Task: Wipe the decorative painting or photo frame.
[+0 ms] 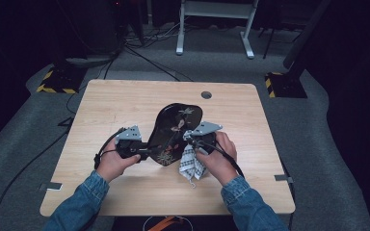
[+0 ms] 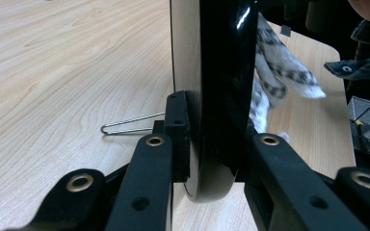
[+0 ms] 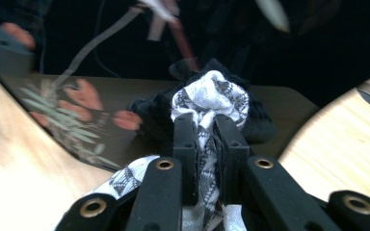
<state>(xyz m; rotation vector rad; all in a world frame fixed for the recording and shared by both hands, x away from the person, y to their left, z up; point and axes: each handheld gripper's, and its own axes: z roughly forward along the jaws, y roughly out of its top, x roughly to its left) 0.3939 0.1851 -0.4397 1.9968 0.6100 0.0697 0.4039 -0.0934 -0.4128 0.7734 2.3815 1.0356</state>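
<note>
Nearest the person, at the front of the wooden bench (image 1: 125,96), two hands in denim sleeves each work a pair of tongs. The right tongs (image 3: 211,125) are pressed together on a bunched white cloth with a black pattern (image 3: 212,96); its loose tail hangs below the hand (image 1: 191,163). The wad bulges past the tips and rests against the glossy face of a black lacquered tray (image 1: 176,132) painted with flowers and leaves, which suggests the cloth is bunched to serve as a wiping pad.

The left tongs (image 2: 212,139) pinch the near rim of the same tray (image 2: 221,72), one pad on each side of its thin edge. Held so, the tray stands tilted up off the bench with its painted face turned toward the cloth, likely to steady it against the push of wiping and to bring the face within reach.

Just behind the left tongs, a bent wire loop (image 2: 130,124) lies flat on the wood; I cannot tell what it belongs to. Farther off, a round cable hole (image 1: 206,95) sits near the bench's far edge.
</note>
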